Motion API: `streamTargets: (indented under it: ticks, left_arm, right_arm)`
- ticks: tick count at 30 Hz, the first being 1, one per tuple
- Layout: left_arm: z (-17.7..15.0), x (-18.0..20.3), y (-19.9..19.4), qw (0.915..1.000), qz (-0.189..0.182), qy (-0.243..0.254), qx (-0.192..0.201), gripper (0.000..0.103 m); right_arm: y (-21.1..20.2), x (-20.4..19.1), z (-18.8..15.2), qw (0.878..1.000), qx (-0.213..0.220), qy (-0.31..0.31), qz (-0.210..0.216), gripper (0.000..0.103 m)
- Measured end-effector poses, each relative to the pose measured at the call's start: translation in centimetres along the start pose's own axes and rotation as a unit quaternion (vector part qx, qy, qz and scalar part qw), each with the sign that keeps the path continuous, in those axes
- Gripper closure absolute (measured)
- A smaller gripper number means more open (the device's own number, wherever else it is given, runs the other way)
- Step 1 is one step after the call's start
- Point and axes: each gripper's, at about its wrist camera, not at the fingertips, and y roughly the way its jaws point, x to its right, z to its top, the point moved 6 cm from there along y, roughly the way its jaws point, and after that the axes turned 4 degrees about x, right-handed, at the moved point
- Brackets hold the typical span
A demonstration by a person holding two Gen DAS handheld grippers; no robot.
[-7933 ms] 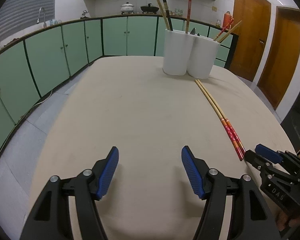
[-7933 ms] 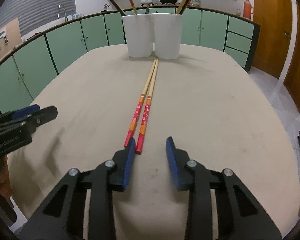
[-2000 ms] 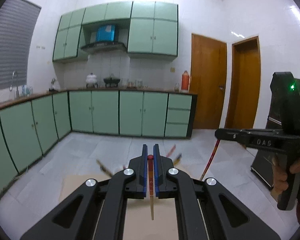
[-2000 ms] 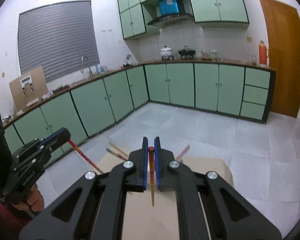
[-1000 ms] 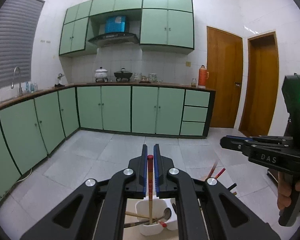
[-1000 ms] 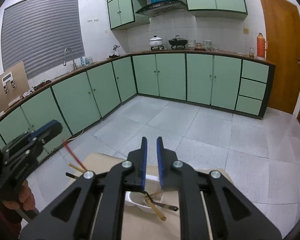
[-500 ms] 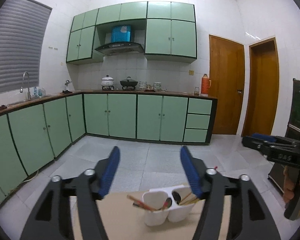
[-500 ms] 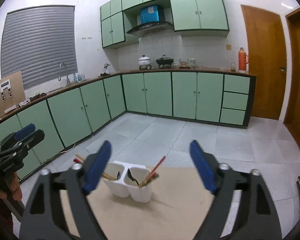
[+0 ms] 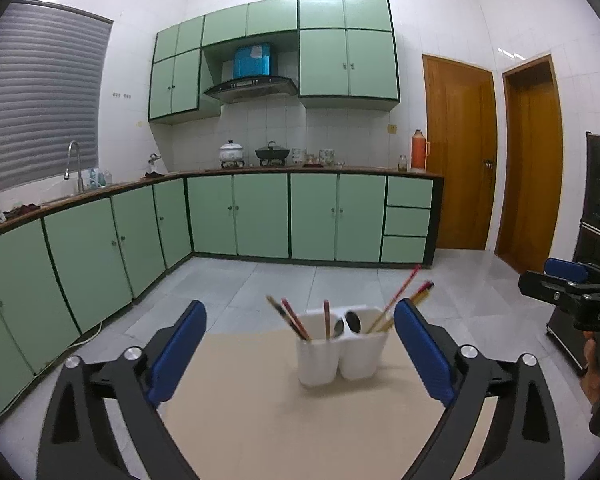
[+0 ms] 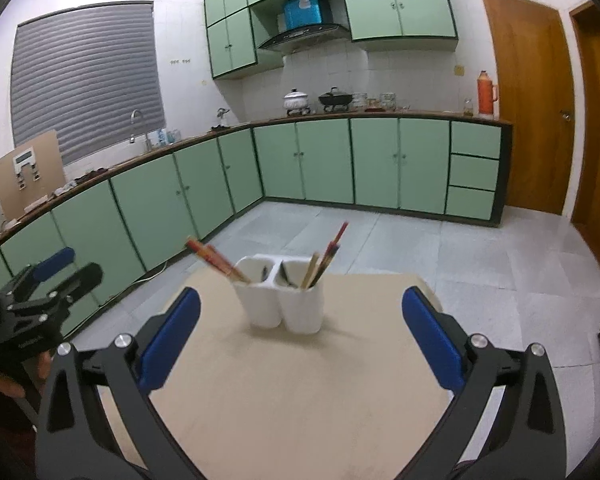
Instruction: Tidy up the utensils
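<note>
Green-cabinet kitchen, beige tabletop (image 9: 300, 420) — the white twin holder (image 9: 340, 350) stood at its far end, chopsticks (image 9: 396, 304) inside; left tool (image 9: 300, 354) and right tool (image 10: 300, 338) had just opened wide, nothing between them.

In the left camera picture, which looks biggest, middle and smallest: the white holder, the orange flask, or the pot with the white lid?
1. White holder, largest, though it is nearest the camera.
2. Orange flask.
3. White-lidded pot. It looks about as big as the flask, so their order is unsure.
</note>
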Motion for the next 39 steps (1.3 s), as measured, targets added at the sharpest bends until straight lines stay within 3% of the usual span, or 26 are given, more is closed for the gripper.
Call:
streamTargets:
  ticks: [15,39]
  left_arm:
    - [-3.9,1.4,-3.7,0.9988,-0.008,-0.011,-0.048,0.006]
    - [-4.9,1.3,-4.0,0.9975,-0.003,-0.027,-0.065,0.006]
  right_arm:
    - [-1.6,-2.9,-3.5,0.999,-0.030,-0.015,0.007,0.005]
    - [-0.5,-3.9,-3.5,0.999,-0.036,-0.028,0.013,0.005]
